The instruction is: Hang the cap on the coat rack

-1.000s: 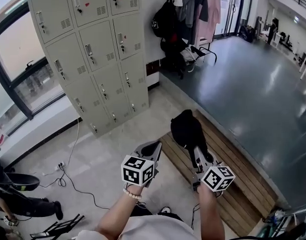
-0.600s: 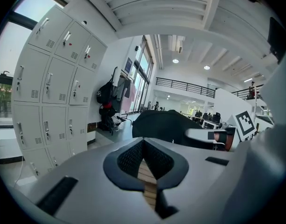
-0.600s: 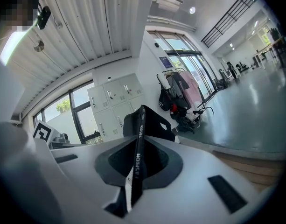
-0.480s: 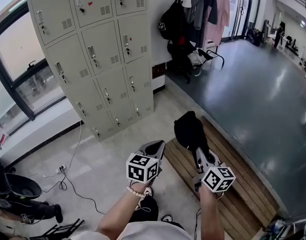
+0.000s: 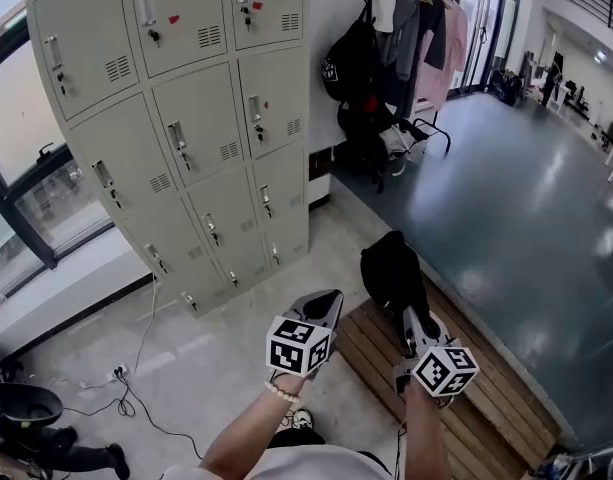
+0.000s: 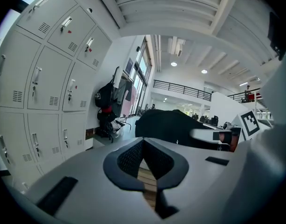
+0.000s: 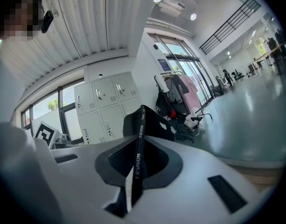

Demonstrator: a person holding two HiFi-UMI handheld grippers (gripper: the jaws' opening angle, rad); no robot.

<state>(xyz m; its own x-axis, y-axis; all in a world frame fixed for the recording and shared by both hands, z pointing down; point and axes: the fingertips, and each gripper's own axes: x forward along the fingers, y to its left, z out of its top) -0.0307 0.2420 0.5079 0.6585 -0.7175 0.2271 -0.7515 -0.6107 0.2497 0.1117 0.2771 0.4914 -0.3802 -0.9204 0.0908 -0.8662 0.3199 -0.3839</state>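
In the head view, the left gripper (image 5: 324,304) has its jaws pressed together, empty. Just beside it, the right gripper (image 5: 410,318) holds a black cap (image 5: 390,266), which stands up beyond its jaw tips. Under both grippers lies a wooden slatted platform (image 5: 476,380). Grey lockers (image 5: 176,118) stand ahead of the left jaws. A coat rack (image 5: 406,28) loaded with clothes and bags stands far ahead of the right jaws.

In the left gripper view, the jaws meet at their tips with nothing between them. The cap (image 6: 173,127) is ahead and to their right, and the lockers (image 6: 35,83) are to their left.

In the right gripper view, the jaws are clamped on the cap's (image 7: 149,121) black printed band. The coat rack (image 7: 177,97) is well beyond, right of the tips.
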